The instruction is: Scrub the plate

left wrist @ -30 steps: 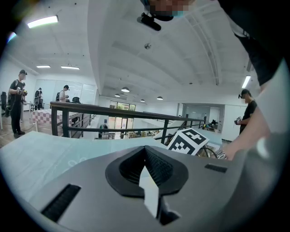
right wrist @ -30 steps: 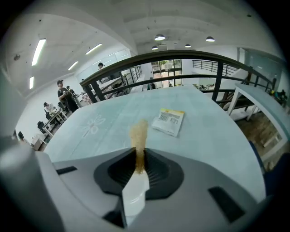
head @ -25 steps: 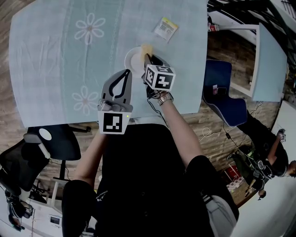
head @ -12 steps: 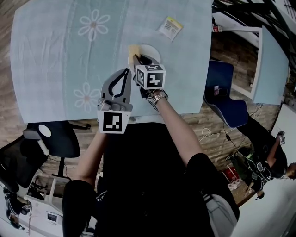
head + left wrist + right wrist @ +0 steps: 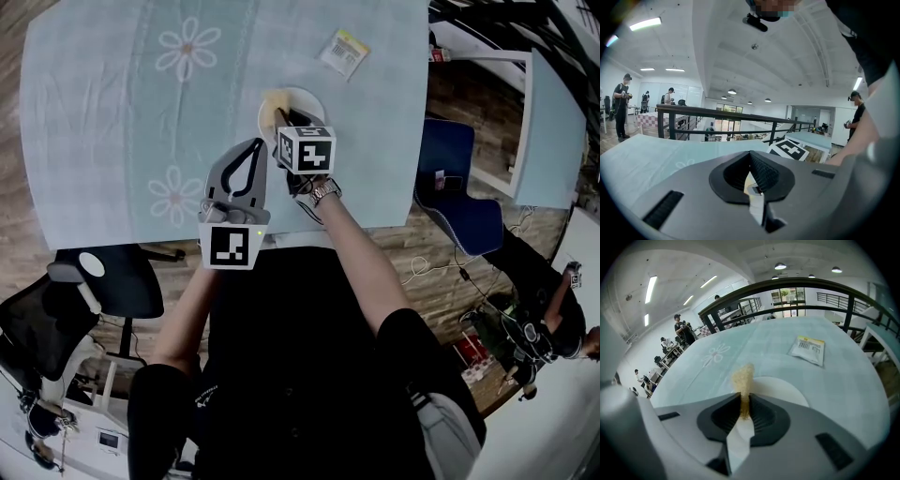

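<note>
Right arm: stretched forward over the surface (image 5: 112,122), right tongs (image 5: 281,114) clamped on a yellow sponge (image 5: 272,100).
Left arm: bent, left tongs (image 5: 253,145) held above the surface's near edge, tips pressed together with only a thin slit.
Plate (image 5: 309,96): white, on the surface near a packet (image 5: 342,52), with the sponge at its far-left rim.
Change: a second ago the sponge was at the plate's far-right side; the left tongs have stayed put.

The plate (image 5: 307,97) lies on the table (image 5: 112,122). The sponge (image 5: 273,101) is at the plate's left edge. The packet (image 5: 341,53) lies behind the plate, rightward. The left gripper (image 5: 253,147) is before the plate, leftward.
</note>
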A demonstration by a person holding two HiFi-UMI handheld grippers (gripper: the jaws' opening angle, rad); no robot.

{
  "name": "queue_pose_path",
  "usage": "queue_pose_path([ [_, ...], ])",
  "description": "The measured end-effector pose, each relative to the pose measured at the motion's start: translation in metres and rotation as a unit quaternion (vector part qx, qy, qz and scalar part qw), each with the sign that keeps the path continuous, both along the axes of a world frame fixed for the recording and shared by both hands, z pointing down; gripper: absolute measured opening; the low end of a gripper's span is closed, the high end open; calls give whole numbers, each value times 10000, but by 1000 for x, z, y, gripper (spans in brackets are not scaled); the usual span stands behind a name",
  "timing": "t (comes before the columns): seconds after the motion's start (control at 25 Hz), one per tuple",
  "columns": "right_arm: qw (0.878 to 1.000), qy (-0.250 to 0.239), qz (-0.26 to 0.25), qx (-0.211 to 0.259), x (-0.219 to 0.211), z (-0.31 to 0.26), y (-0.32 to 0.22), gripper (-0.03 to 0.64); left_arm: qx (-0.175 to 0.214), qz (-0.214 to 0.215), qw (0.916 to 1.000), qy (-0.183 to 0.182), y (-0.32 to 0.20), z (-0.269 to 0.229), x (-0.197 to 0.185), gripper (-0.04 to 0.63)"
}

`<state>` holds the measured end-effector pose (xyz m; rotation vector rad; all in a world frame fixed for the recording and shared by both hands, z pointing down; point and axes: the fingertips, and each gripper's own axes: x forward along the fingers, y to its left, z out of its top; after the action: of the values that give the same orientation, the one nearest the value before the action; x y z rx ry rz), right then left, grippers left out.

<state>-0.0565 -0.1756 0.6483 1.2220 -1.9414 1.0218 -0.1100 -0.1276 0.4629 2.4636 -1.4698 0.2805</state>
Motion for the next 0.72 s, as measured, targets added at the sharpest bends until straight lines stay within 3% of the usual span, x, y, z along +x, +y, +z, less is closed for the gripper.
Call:
queue_pose_path([
  [0.72,9986,472,223,-27,45,10,4,55,49,24,10000,17,3,-2,1,12],
])
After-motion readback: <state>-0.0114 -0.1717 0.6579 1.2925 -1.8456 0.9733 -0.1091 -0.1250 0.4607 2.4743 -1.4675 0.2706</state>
